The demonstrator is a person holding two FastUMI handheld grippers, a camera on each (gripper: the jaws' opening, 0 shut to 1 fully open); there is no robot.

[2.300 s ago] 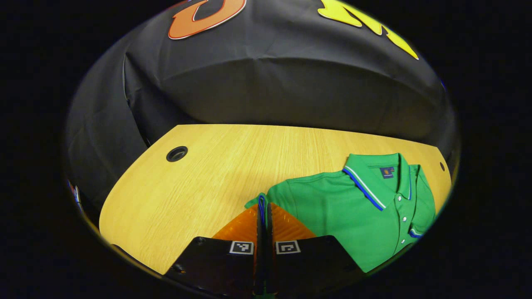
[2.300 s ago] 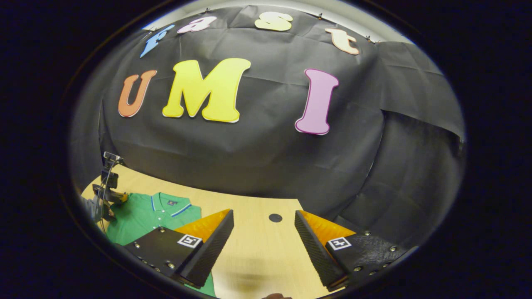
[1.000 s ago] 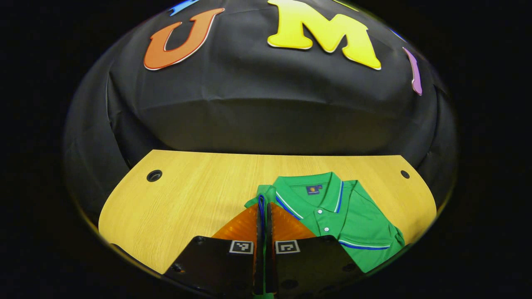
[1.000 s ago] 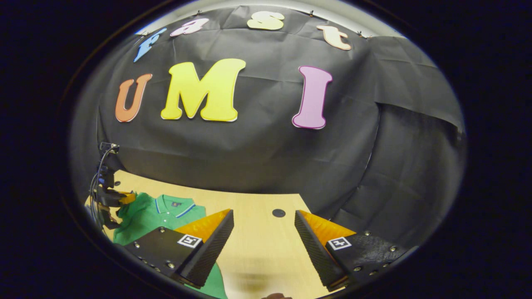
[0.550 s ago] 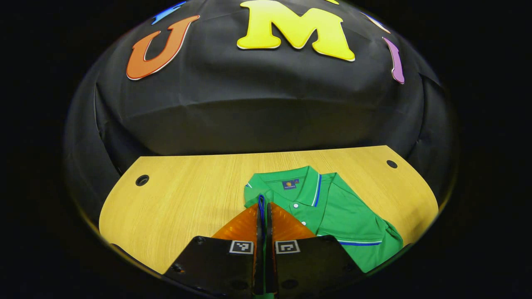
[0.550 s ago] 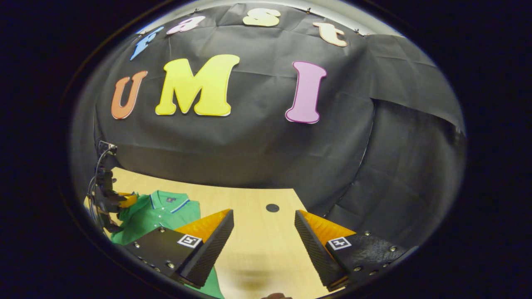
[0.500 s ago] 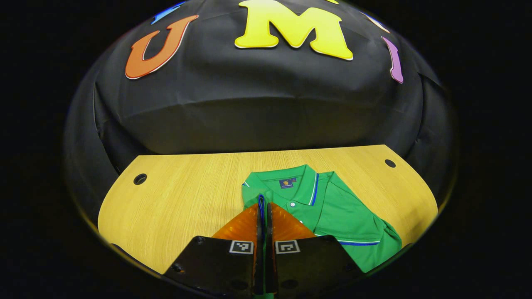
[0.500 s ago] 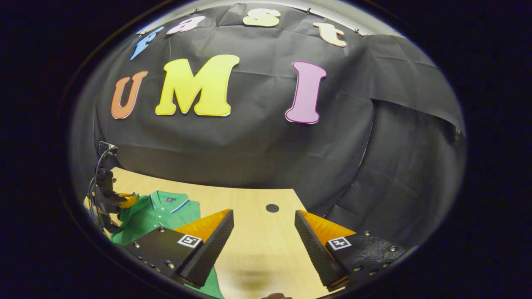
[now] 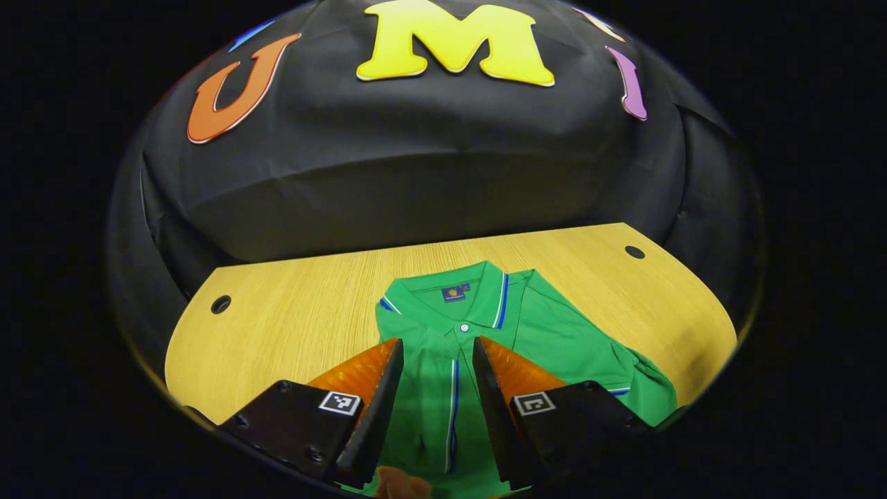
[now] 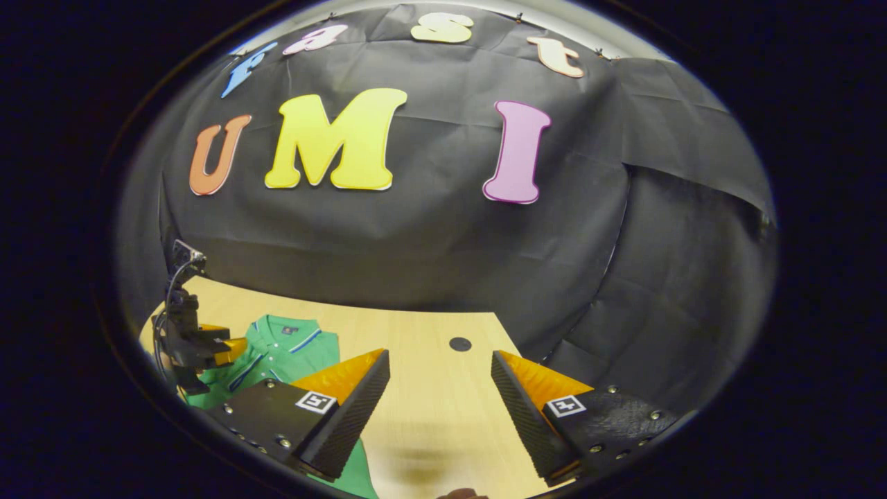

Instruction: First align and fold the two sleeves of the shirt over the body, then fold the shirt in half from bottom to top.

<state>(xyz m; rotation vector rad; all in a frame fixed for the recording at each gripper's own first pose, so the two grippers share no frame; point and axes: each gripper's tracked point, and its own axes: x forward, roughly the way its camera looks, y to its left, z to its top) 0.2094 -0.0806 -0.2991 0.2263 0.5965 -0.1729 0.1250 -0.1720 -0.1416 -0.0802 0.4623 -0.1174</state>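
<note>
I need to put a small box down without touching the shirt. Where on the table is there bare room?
The wooden table is bare between the green polo shirt and the cable hole. It is also bare from the shirt's far shoulder to the other cable hole, and ahead of the open right gripper. Under the open left gripper it is crowded.

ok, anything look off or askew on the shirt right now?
Slightly. The shirt lies on the table with one sleeve bunched and rumpled at its cuff, not lying flat. The collar looks neat. Both the left gripper and the right gripper are open and hold nothing.
</note>
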